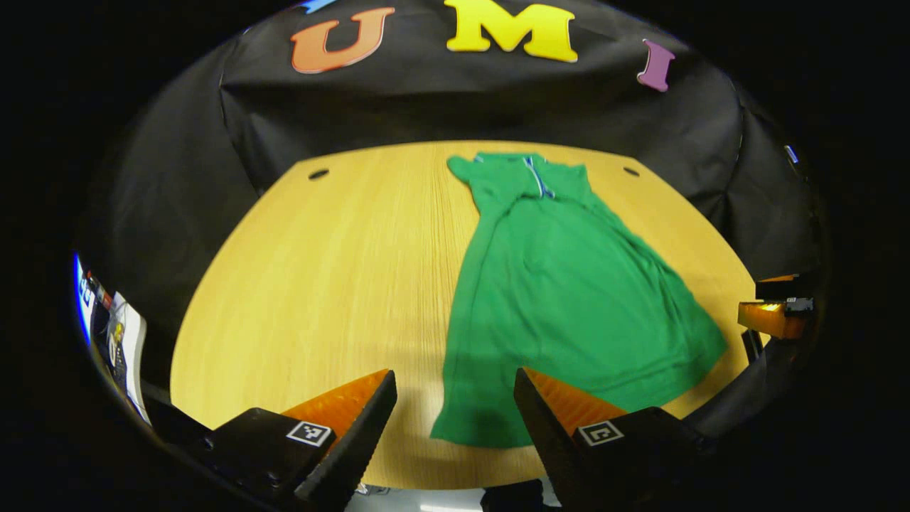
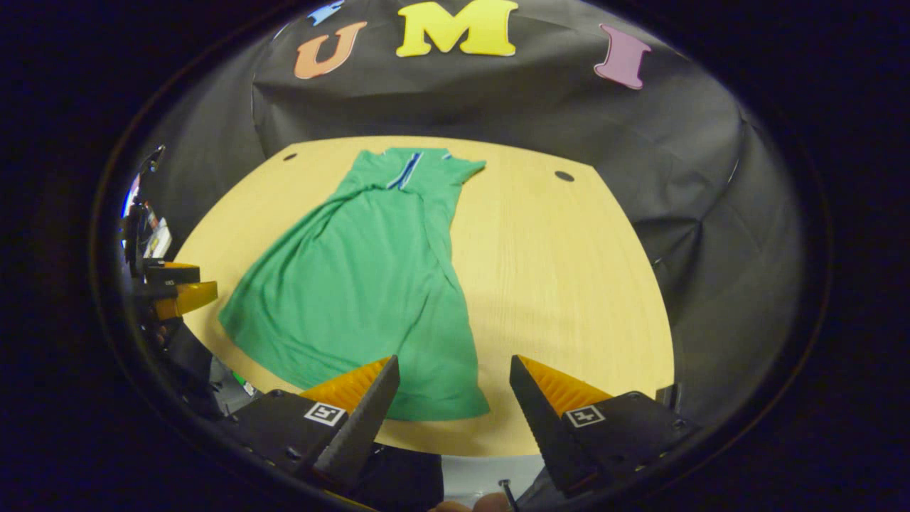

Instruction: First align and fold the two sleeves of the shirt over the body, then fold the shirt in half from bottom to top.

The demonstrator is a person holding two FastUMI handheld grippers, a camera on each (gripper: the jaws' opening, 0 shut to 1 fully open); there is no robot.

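I held a gripper in each hand above the near edge of a round wooden table [image 1: 298, 284]. A green shirt [image 1: 569, 291] lay flat on it, collar toward the top of the frame and hem toward the bottom.

In the left gripper view, the shirt ran from upper centre down to lower centre and right, and my left gripper [image 1: 455, 419] hung with its fingers spread wide and nothing between them, the shirt's lower left hem corner showing in the gap. My other gripper peeked in at the right edge of that frame.

In the right gripper view, the shirt [image 2: 362, 284] filled the centre-left, and my right gripper [image 2: 453, 405] was likewise released and empty, just above the hem's lower right corner.

Both sleeves seemed already folded in: the body looked narrow, with diagonal creases and no sleeve sticking out. I judged the sleeve step done. The bottom-to-top fold was not yet begun; the hem lay flat.
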